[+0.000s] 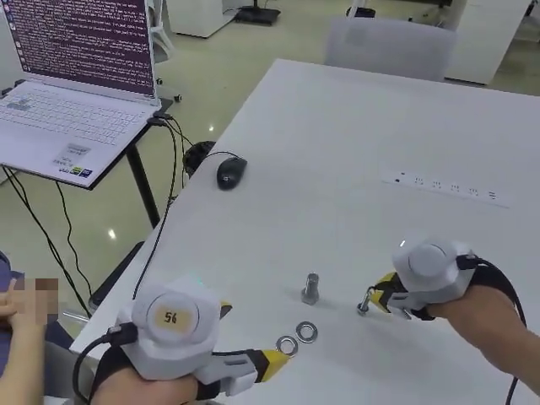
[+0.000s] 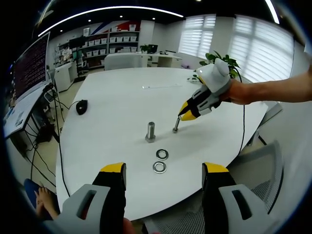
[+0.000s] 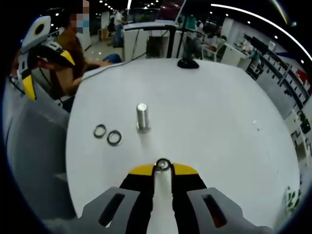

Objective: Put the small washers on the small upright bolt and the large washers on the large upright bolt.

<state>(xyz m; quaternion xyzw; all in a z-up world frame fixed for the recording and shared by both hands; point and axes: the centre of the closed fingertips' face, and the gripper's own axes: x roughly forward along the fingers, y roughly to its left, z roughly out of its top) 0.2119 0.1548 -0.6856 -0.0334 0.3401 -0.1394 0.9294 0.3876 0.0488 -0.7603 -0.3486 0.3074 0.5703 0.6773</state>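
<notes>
A large steel bolt (image 1: 310,288) (image 2: 150,132) (image 3: 142,117) stands upright on the white table (image 1: 354,143). Two washers (image 1: 306,332) (image 1: 287,345) lie flat side by side just in front of it, seen also as washers (image 2: 162,154) (image 2: 159,167) (image 3: 115,137) (image 3: 100,130). My left gripper (image 1: 253,336) (image 2: 165,170) is open at the table's near edge, its jaws spread just short of the nearer washer. My right gripper (image 1: 375,297) (image 3: 163,168) is shut on the small bolt (image 1: 364,305) (image 2: 175,126) (image 3: 163,165), whose lower end rests on the table right of the large bolt.
A black mouse (image 1: 230,172) with its cable lies at the table's left edge. A white power strip (image 1: 443,186) sits far right. An open laptop (image 1: 76,84) stands on a side stand to the left, a grey chair (image 1: 384,46) behind the table. A person (image 3: 73,58) sits nearby.
</notes>
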